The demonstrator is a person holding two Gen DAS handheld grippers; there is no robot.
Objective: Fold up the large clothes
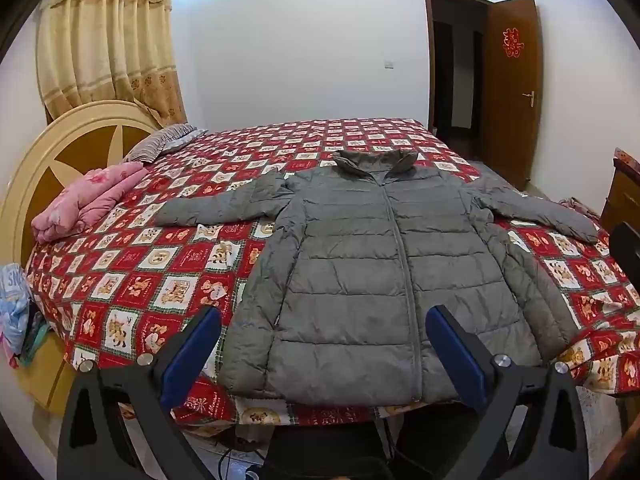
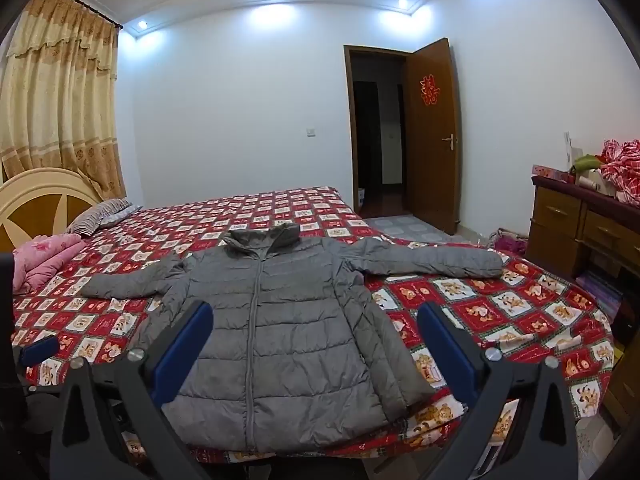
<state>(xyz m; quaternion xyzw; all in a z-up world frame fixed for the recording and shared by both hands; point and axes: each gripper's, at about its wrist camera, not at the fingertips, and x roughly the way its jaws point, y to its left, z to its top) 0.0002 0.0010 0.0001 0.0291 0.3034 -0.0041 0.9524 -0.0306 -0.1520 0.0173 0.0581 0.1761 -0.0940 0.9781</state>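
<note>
A grey quilted jacket lies flat and zipped on the bed, front up, collar at the far end, both sleeves spread out sideways. Its hem reaches the bed's near edge. My left gripper hovers open above the hem, blue pads wide apart, nothing between them. In the right wrist view the same jacket lies ahead, and my right gripper is open over its lower half without touching it. The left gripper's blue pad shows at the left edge.
The bed carries a red patterned quilt, a pink folded blanket and a striped pillow by the headboard. A wooden dresser with piled cloth stands on the right. An open brown door is behind.
</note>
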